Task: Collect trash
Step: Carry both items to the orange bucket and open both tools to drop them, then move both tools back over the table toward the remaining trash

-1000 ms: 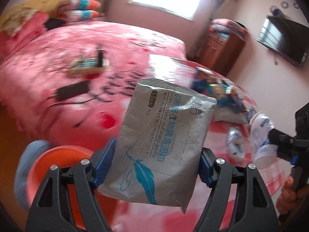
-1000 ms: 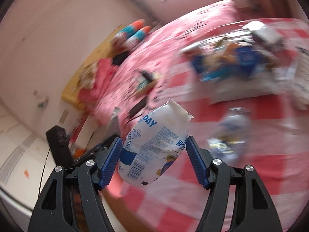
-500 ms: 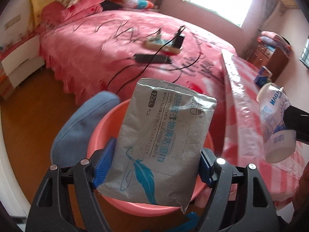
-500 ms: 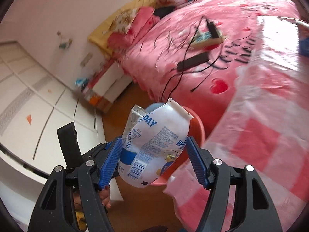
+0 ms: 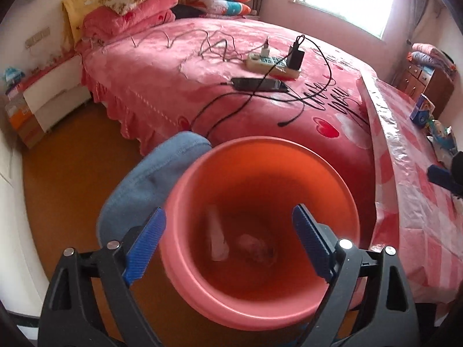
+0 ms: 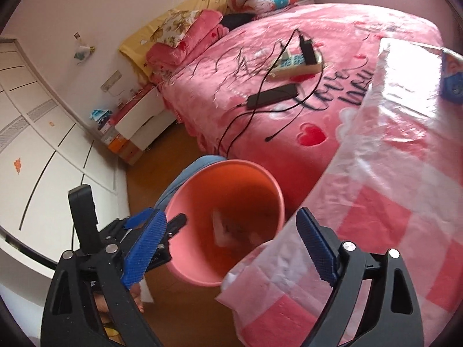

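A pink plastic bin (image 5: 185,202) stands on the floor between the bed and the table. My left gripper (image 5: 226,209) hangs right over its mouth, jaws opening, nothing between them. A grey wipes pack (image 5: 217,237) and a white bottle (image 5: 254,248) show blurred deep inside the bin. My right gripper (image 6: 230,215) is above the bin (image 6: 185,199) near the table corner, jaws also opening and empty. The blurred wipes pack (image 6: 222,228) shows in this view too. One of the right gripper's pads (image 5: 439,173) shows at the right edge of the left wrist view.
A blue denim cloth (image 5: 150,179) touches the bin's left side. The pink bed (image 5: 173,92) behind carries a power strip (image 5: 272,63), a phone (image 5: 260,84) and cables. The table with a pink checked cover (image 6: 390,202) lies to the right, a blue carton (image 5: 422,112) on it.
Both grippers swung from the table to above the bin, then opened. The wipes pack and the white bottle left the jaws and dropped into the bin.
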Demonstrator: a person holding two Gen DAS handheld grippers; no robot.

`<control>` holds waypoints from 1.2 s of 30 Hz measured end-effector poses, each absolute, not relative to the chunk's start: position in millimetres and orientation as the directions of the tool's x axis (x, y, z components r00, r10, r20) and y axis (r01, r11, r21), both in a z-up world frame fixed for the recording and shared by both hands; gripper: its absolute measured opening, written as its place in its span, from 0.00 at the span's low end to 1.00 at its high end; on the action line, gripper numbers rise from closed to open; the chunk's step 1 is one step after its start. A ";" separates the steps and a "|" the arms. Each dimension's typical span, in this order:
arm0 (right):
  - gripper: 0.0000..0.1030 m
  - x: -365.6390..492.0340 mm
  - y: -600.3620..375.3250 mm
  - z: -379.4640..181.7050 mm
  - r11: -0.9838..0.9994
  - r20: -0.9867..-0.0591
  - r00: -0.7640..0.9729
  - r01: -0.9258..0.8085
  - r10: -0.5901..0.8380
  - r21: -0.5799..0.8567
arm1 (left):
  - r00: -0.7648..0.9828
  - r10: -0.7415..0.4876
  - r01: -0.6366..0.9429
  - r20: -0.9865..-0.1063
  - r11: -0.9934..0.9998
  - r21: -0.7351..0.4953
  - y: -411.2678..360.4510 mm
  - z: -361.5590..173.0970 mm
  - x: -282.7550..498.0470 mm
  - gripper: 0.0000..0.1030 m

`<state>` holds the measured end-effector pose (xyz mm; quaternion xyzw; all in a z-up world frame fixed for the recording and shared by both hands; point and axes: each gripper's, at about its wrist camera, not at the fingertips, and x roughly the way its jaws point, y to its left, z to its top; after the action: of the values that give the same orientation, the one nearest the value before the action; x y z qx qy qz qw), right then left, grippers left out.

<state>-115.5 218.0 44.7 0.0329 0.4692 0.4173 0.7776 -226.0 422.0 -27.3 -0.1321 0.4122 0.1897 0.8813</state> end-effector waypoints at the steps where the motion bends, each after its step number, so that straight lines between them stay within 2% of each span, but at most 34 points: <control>1: 0.88 -115.8 214.8 46.7 0.656 -0.702 0.225 -0.617 0.676 0.434 | 0.594 0.236 -0.443 -0.769 0.894 -0.068 421.3 -24.6 -226.5 0.87; 11: 0.88 -118.4 183.2 61.3 0.715 -0.696 0.333 -0.593 0.636 0.369 | 0.644 0.207 -0.425 -0.737 0.897 -0.120 415.1 -9.1 -228.6 0.87; 36: 0.88 -104.3 94.8 59.3 0.794 -0.658 0.463 -0.469 0.594 0.386 | 0.670 0.169 -0.337 -0.723 0.937 -0.093 354.7 27.4 -204.5 0.87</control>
<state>-104.3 94.8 59.3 0.0753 0.4134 0.3120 0.8521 -204.5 354.7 27.4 -0.1101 0.3816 0.1395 0.9071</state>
